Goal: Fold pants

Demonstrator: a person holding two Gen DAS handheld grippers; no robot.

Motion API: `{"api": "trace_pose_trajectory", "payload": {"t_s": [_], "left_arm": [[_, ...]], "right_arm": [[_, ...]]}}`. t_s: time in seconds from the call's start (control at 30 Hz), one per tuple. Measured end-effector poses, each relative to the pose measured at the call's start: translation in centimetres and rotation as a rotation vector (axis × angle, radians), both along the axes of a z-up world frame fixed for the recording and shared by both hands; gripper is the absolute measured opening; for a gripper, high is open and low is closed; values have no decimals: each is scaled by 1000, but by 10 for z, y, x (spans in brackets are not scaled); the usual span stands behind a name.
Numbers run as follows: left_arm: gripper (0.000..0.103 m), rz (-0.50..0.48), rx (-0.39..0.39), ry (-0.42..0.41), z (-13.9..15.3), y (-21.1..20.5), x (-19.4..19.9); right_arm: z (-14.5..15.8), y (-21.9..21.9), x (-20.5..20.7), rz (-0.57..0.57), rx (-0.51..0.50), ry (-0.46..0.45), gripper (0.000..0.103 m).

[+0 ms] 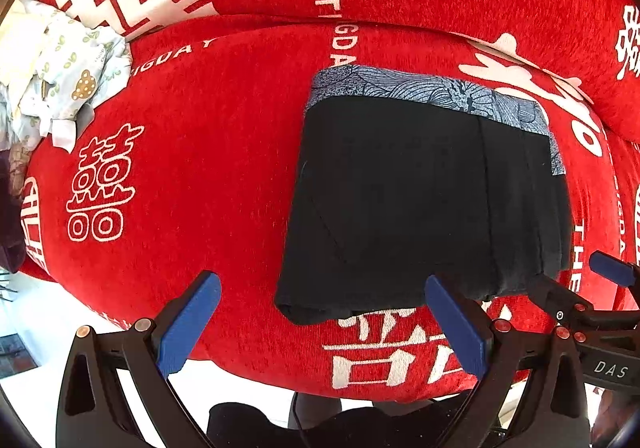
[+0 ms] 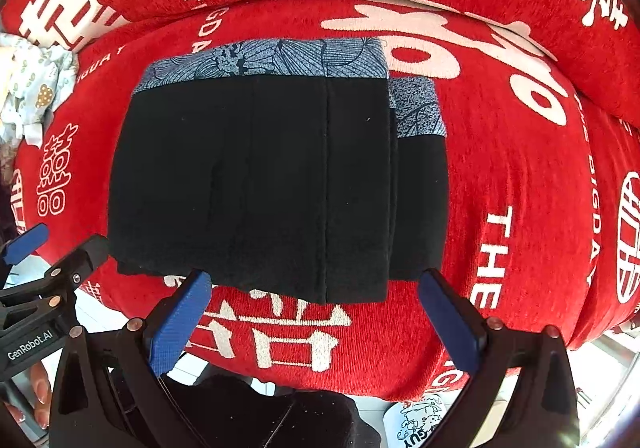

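One pair of pants [image 2: 256,184] is in play, black with a blue patterned waistband [image 2: 264,58], and it's laid flat on the red cushion [image 2: 500,188], already folded into a compact rectangle with a narrower layer left sticking out on the right edge.

Two grippers are counted. The right gripper [image 2: 316,288] is held with its blue fingers [image 2: 180,322] spread wide apart, nothing clamped between them. The pants are found straight ahead of it, with the near hem sitting just past the fingertips and pretty much centred between them. The left gripper [image 1: 324,288] is likewise spread open and empty; from its view the pants [image 1: 420,200] lie ahead and off to its right, so only the right-hand finger is lined up with the near hem.

The bundle's long axis can't really be called under the fisheye warp, though the seams and fold lines are seen running away from the grippers toward the waistband at the far end. The right gripper is judged the better-placed one, being squarely in front, so any next fold or tidy-up would probably be started from the near hem and carried away toward the waistband.

Also spotted, one crumpled pale patterned cloth [image 1: 60,64] far off to the left, well apart from the pants.
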State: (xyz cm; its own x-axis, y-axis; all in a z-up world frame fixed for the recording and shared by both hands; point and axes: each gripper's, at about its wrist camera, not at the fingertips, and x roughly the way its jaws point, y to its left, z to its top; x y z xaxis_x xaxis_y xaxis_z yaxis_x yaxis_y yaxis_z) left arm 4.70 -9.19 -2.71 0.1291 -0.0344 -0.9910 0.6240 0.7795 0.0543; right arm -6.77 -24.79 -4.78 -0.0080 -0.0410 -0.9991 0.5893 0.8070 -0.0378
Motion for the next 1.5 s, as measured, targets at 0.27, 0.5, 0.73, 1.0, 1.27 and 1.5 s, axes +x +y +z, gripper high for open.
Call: {"api": "trace_pose_trajectory", "payload": {"t_s": [0.27,0.5,0.73,1.0,1.27,1.5], "left_arm": [[103,-26,6,-11,-1,-9,0],[103,-44,1,-14,2,-15,-4],[103,-66,9,-21,2,-21,-11],[103,-78,22,-38,3,-23,-17],[103,-80,33,-50,2,-25,-20],[103,-81,35,-56,1,-26,-22]], "right_arm": [[3,-5,1,-18,-23,-17,103],[9,-12,-6,-36,-38,-16,103],[14,-15,-10,-44,-50,-26,103],[18,-17,-14,-43,-57,-30,103],[18,-16,-16,-43,-62,-34,103],[19,-16,-16,-29,-69,-29,103]]}}
